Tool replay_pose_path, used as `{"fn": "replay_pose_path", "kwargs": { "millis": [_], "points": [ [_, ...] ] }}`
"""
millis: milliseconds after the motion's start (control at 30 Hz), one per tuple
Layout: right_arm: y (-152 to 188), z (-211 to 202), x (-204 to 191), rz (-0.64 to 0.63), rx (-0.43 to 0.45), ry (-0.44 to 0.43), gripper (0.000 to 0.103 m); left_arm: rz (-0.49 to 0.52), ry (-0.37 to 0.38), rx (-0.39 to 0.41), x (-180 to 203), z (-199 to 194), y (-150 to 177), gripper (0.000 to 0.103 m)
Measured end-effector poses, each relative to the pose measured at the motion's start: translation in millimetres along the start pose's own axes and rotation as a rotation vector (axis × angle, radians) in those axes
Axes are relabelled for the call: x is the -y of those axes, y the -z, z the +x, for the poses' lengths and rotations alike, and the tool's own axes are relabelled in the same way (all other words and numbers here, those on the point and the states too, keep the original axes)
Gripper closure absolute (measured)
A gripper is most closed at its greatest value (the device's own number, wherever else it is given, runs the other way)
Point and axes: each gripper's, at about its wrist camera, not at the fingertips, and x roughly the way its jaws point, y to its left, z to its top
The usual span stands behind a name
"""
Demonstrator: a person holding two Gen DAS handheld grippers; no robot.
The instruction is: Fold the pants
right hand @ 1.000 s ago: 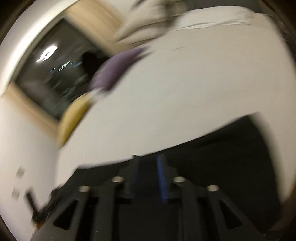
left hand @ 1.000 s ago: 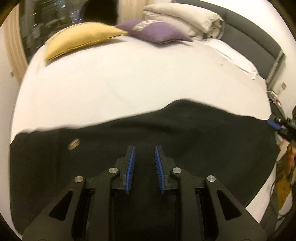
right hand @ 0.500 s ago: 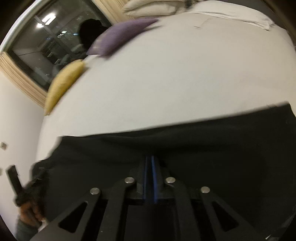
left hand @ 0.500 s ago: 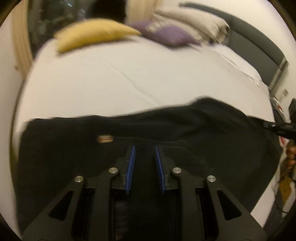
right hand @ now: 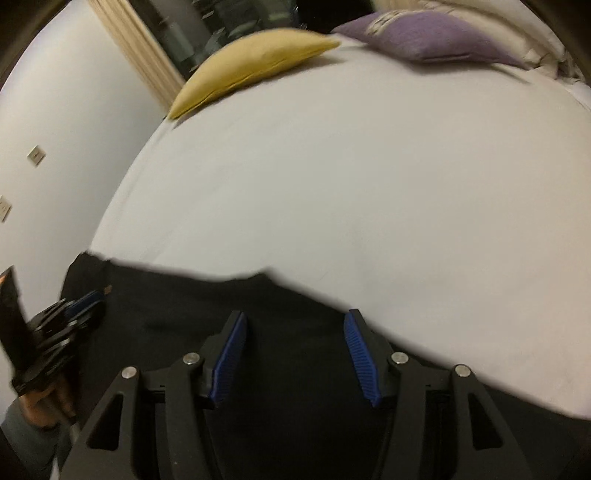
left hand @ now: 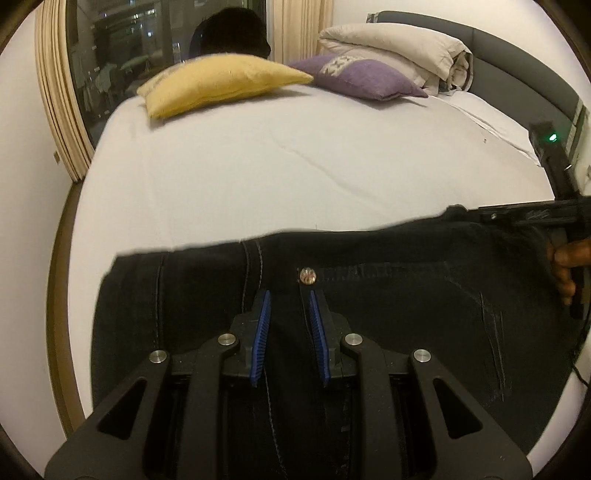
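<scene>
2 parted grippers (left hand: 287,314) (right hand: 295,343) over pants (left hand: 406,306)

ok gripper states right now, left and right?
Left tongs: open, narrow gap, over the black jeans, holding nothing.
Right tongs: open wide, above the jeans, holding nothing.

The black pants (left hand: 388,317) run off the bottom edge in the left wrist view, their legs unseen below the left gripper (left hand: 288,325). In the right wrist view the pants (right hand: 295,332) are too dark and blurred for seams to show. The folded duvet (right hand: 532,33) behind the purple pillow (right hand: 436,33) is cropped by the frame.
</scene>
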Motion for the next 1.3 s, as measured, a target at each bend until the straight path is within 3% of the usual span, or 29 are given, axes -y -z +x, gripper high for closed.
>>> {"fn": "replay_pose_path", "kwargs": {
  "millis": [67, 167, 267, 300, 367, 400, 500, 600, 633, 700, 733, 867, 900, 967, 1167, 1300],
  "points": [
    [0, -2, 12, 0.025, 0.008, 0.042, 0.057, 0.021, -0.017, -0.010, 0, 6, 1, 0.082],
    [-1, -12, 0, 0.023, -0.007, 0.089, 0.057, 0.003, -0.029, -0.018, -2, -2, -1, 0.082],
    [-5, -43, -31, 0.040, 0.102, -0.116, 0.057, -0.045, -0.029, 0.016, 2, -29, -1, 0.082],
    [-6, -44, -40, 0.035, 0.104, -0.161, 0.056, -0.004, -0.054, 0.036, 9, -33, 2, 0.082],
    [-11, -37, -74, -0.054, 0.055, -0.255, 0.055, 0.050, -0.121, -0.001, 13, -19, 9, 0.082],
    [-8, -32, -85, -0.119, 0.016, -0.259, 0.047, 0.031, -0.122, -0.042, 6, -5, 16, 0.082],
    [5, 9, -105, -0.294, -0.113, -0.008, 0.040, -0.063, -0.042, -0.021, -11, -4, 18, 0.082],
    [-1, 5, -85, -0.182, -0.100, 0.043, 0.039, -0.060, -0.093, 0.067, -13, -31, 19, 0.082],
    [-6, -3, -90, -0.177, -0.084, 0.070, 0.039, -0.104, -0.081, 0.091, -20, -44, 24, 0.082],
    [-12, -21, -118, -0.250, -0.046, -0.058, 0.040, -0.207, -0.054, 0.150, -40, -65, 37, 0.082],
    [-12, -30, -135, -0.310, -0.029, -0.114, 0.040, -0.252, -0.076, 0.147, -51, -71, 44, 0.082],
    [-2, -47, -233, -0.666, 0.007, -0.275, 0.037, -0.445, -0.076, 0.156, -98, -86, 73, 0.082],
    [2, -44, -250, -0.737, 0.001, -0.264, 0.032, -0.464, -0.063, 0.148, -103, -87, 79, 0.082],
    [13, -27, -279, -0.887, -0.011, -0.167, 0.031, -0.470, -0.054, 0.157, -105, -94, 86, 0.082],
    [16, 20, -316, -1.073, -0.076, -0.004, 0.030, -0.495, -0.038, 0.231, -111, -108, 98, 0.082],
    [4, 25, -310, -1.015, -0.111, -0.060, 0.032, -0.550, -0.058, 0.246, -124, -115, 115, 0.082]
  ]
}}
